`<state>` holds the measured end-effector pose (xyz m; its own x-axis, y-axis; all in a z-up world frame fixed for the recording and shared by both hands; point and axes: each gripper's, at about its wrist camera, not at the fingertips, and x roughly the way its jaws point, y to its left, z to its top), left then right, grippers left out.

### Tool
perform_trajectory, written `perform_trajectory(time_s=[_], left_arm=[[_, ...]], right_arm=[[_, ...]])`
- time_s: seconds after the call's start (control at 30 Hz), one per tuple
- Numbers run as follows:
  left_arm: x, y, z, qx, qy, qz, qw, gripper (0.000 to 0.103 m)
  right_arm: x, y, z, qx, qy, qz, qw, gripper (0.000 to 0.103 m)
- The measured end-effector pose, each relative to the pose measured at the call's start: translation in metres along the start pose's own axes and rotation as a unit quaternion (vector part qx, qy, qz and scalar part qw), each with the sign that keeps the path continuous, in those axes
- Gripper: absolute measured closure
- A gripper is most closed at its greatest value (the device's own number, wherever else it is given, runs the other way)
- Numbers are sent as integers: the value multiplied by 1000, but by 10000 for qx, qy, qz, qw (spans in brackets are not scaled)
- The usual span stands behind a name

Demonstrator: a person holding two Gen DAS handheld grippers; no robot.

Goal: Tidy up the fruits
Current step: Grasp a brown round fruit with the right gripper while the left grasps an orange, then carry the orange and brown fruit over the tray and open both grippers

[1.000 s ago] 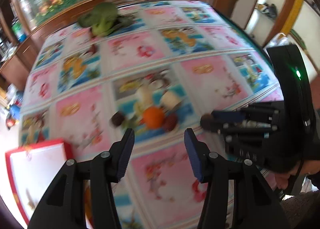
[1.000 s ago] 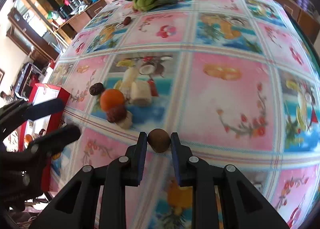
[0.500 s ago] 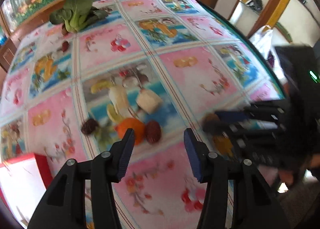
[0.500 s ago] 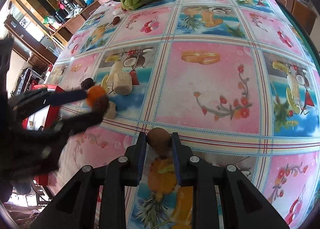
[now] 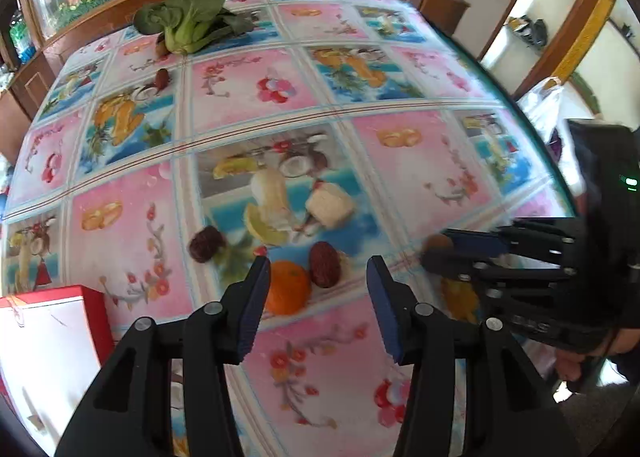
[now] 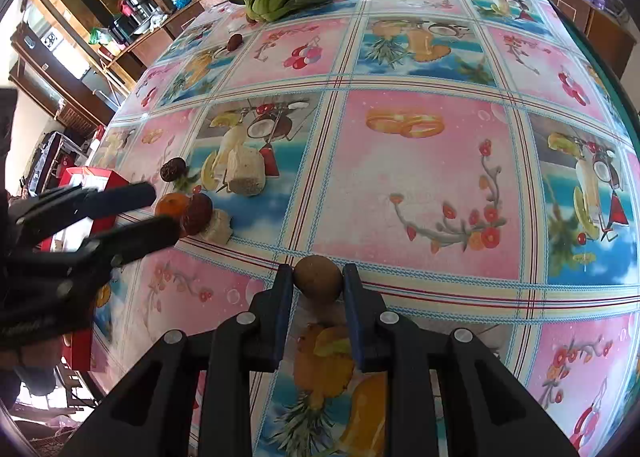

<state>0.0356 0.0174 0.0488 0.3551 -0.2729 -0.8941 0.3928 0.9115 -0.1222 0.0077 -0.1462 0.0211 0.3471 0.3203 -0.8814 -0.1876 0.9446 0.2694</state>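
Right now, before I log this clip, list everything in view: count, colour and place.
Brown round fruit: one, brown, held between the right gripper's fingers, near edge of the table.
Orange: one, orange, at the left gripper's tips.
Dates: three, dark red-brown; one beside the orange, one further left, one far off near the greens.
Pale chunks: three, cream; a block, a long piece, a small one by the orange.
Greens: one bunch, green, far end.
Box: one, red with white inside, left edge.
Tablecloth: one, pink and blue fruit print.
Left gripper: black, open.
Right gripper: black, shut on the fruit.
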Motion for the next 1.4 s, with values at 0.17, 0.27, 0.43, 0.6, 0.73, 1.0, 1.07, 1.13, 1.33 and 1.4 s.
perform_trajectory(time_s=[0.17, 0.27, 0.43, 0.6, 0.73, 1.0, 1.07, 1.13, 1.33, 1.4], left_arm=[[5, 12, -8, -24, 124, 34, 9999, 52], [6, 13, -13, 114, 147, 129, 9997, 52], [8, 18, -18, 124, 173, 179, 9996, 52], [18, 25, -20, 35, 312, 298, 9991, 52], [21, 26, -25, 27, 301, 480, 9984, 66], [8, 36, -29, -406, 229, 384, 9982, 69], [-5, 34, -33, -424, 107, 368, 9984, 69], [-19, 32, -35, -405, -17, 412, 9983, 69], [-63, 42, -50, -539, -304, 816, 9947, 69], [-78, 51, -59, -628, -364, 1001, 9923, 69]], right_arm=[[0, -1, 0, -9, -9, 33, 10000, 79], [0, 0, 0, -13, -18, 22, 10000, 79], [0, 1, 1, -34, -10, 2, 10000, 79], [2, 4, 4, -75, 16, -89, 9999, 79], [4, 5, 6, -83, 35, -141, 9999, 79], [4, 9, 4, -46, 151, -141, 9998, 79], [2, 14, 3, -81, 133, -107, 9998, 79], [0, 23, 4, -153, 110, -42, 9998, 79], [-3, 72, 9, -558, 15, 201, 9982, 79], [-2, 94, 10, -753, -2, 311, 9967, 79]])
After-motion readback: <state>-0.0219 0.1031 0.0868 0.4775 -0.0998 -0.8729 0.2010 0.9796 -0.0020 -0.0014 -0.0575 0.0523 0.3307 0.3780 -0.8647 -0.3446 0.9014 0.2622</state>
